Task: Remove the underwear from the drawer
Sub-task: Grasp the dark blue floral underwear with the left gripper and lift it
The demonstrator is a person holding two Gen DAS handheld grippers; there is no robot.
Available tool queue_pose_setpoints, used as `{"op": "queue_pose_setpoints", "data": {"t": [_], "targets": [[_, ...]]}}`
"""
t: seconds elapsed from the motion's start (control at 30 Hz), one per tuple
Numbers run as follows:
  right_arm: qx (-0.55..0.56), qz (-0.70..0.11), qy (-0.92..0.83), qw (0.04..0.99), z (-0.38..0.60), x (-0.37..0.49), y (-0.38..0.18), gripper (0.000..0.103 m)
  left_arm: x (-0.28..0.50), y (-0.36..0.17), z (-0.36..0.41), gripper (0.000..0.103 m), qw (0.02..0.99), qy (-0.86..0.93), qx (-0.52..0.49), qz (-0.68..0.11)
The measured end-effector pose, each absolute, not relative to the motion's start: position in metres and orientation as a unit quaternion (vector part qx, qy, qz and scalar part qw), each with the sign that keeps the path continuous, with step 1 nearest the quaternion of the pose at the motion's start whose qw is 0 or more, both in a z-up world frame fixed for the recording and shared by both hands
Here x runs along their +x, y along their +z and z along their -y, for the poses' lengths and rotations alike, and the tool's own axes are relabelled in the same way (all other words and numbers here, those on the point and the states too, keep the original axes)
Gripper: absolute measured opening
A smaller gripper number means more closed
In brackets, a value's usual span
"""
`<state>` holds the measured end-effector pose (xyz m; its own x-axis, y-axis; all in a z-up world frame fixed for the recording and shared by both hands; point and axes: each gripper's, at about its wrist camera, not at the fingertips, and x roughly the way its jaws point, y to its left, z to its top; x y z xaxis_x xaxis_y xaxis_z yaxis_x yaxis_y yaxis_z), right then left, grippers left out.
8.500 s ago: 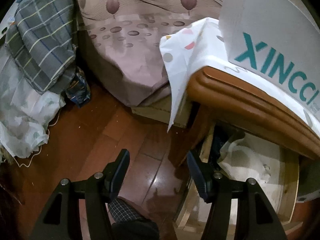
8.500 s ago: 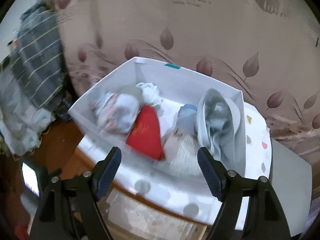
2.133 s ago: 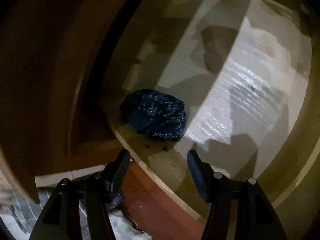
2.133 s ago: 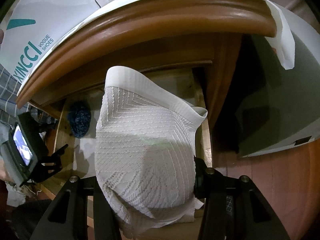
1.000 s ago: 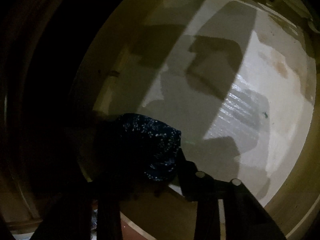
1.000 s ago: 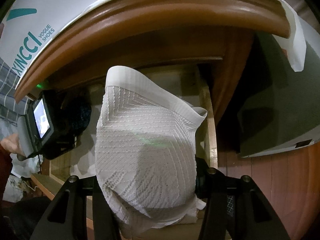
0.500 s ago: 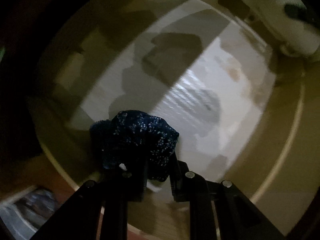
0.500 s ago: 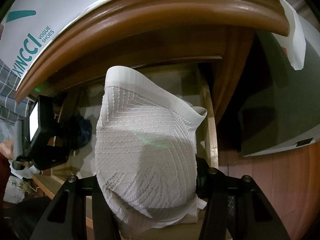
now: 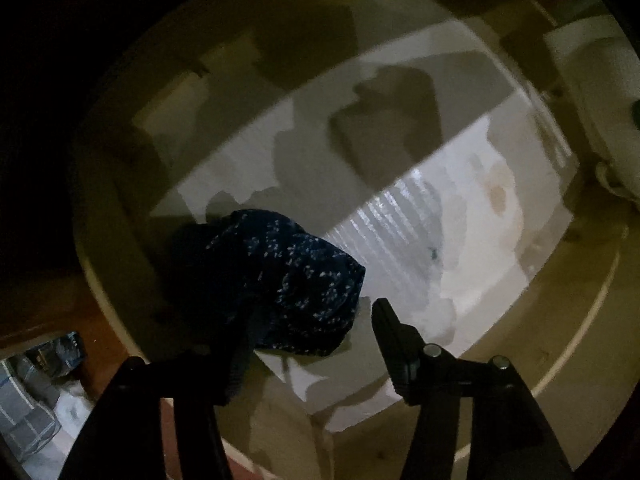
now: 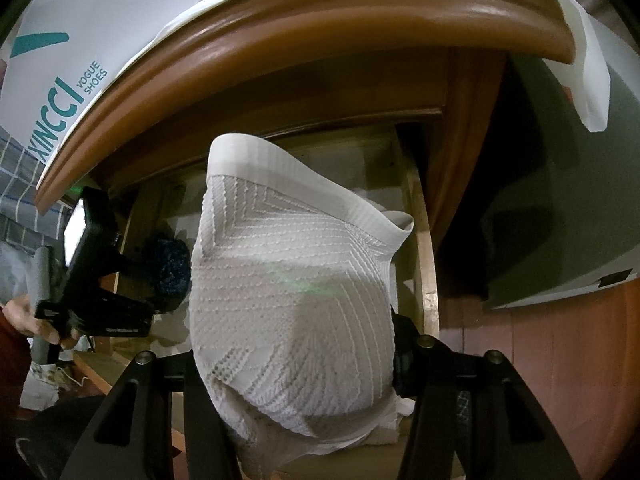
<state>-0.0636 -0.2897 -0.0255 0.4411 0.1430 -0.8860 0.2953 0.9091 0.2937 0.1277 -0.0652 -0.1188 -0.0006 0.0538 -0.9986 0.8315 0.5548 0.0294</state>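
A dark blue speckled underwear [image 9: 288, 280] lies bunched on the white paper lining of the open drawer [image 9: 560, 320]. My left gripper [image 9: 310, 320] points straight down over it, jaws opening. The cloth sits between the fingers, and the right fingertip [image 9: 384, 316] stands apart from it. In the right wrist view the left gripper [image 10: 92, 280] is at the drawer's left end beside the dark underwear [image 10: 172, 268]. My right gripper [image 10: 292, 360] is shut on a white ribbed underwear [image 10: 288, 280], held up over the drawer's front right. That white underwear [image 9: 600, 120] also shows at the far right.
A curved wooden top [image 10: 320, 28] overhangs the drawer [image 10: 420, 240]. On it stands a white shoe box [image 10: 80, 40], and a white cloth [image 10: 588, 72] hangs over the right corner. A grey box [image 10: 560, 200] stands on the wood floor [image 10: 560, 360]. A hand [image 10: 24, 316] holds the left gripper.
The left gripper was shut on the dark underwear half a second ago; its jaws have now spread and it has rolled. The right gripper and its white underwear have stayed still.
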Motion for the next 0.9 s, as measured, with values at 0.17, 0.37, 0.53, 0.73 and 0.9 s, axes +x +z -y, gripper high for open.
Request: {"op": "queue_pose_setpoints", "data": {"t": [0.17,0.37,0.53,0.73,0.9], "targets": [[0.205,-0.528,-0.044,0.823,0.286,-0.064,-0.023,0.048,0.113,-0.116,0.080,0.060,0.625,-0.316,0.366,-0.613],[0.204,-0.528,-0.042,0.823,0.287,-0.064,-0.024,0.048,0.095,-0.111,0.066,0.022,0.637,-0.303,0.366,-0.607],[0.199,-0.529,-0.042,0.824,0.286,-0.063,-0.024,0.048,0.082,-0.107,0.053,0.017,0.652,-0.293,0.335,-0.614],[0.163,-0.533,-0.034,0.830,0.269,-0.060,-0.024,0.046,0.054,-0.081,0.036,0.015,0.668,-0.283,0.286,-0.626],[0.159,-0.532,-0.023,0.831,0.259,-0.059,-0.025,0.044,0.031,-0.057,0.031,0.015,0.692,-0.281,0.249,-0.616]]}}
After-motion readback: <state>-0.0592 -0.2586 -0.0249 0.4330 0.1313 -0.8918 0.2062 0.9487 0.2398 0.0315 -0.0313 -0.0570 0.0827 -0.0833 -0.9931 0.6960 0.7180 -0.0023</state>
